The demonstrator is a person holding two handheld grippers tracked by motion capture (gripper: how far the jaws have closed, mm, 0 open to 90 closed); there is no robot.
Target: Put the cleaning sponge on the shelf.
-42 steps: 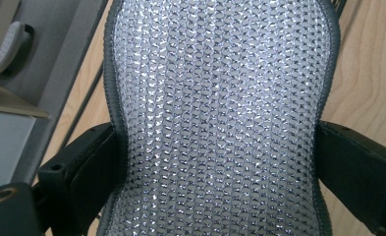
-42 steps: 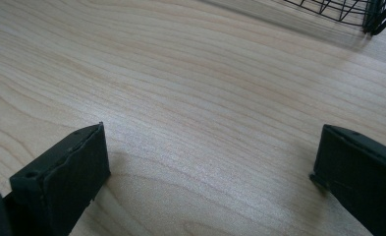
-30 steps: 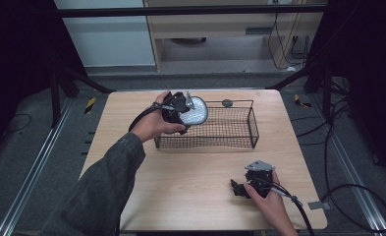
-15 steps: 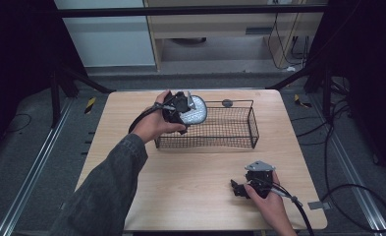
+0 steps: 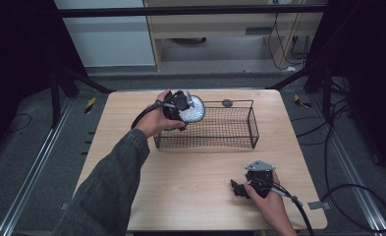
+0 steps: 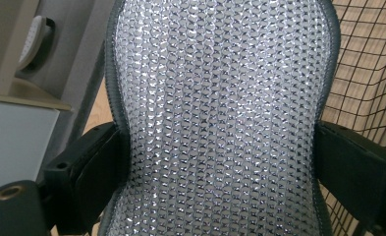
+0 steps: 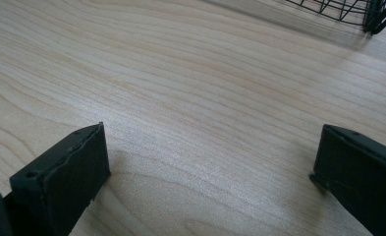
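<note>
My left gripper point(image 5: 183, 107) is shut on a round silver mesh pad with a grey rim point(image 5: 194, 109), which it holds up at the left end of the black wire basket point(image 5: 252, 129). In the left gripper view the silver mesh pad point(image 6: 220, 118) is pinched between both jaws, with the basket's wires point(image 6: 372, 73) at the right. My right gripper point(image 5: 237, 189) rests low on the wooden table point(image 5: 190, 172) near its front right, open with nothing between its jaws; in its own view, bare wood lies between the jaws.
A small dark round object point(image 5: 227, 103) lies on the table just behind the basket. A corner of the basket point(image 7: 372, 12) shows at the top right of the right gripper view. Cables trail on the floor to the right of the table.
The left gripper and the mesh pad have shifted very slightly at the basket's left end. The right gripper has stayed put.
</note>
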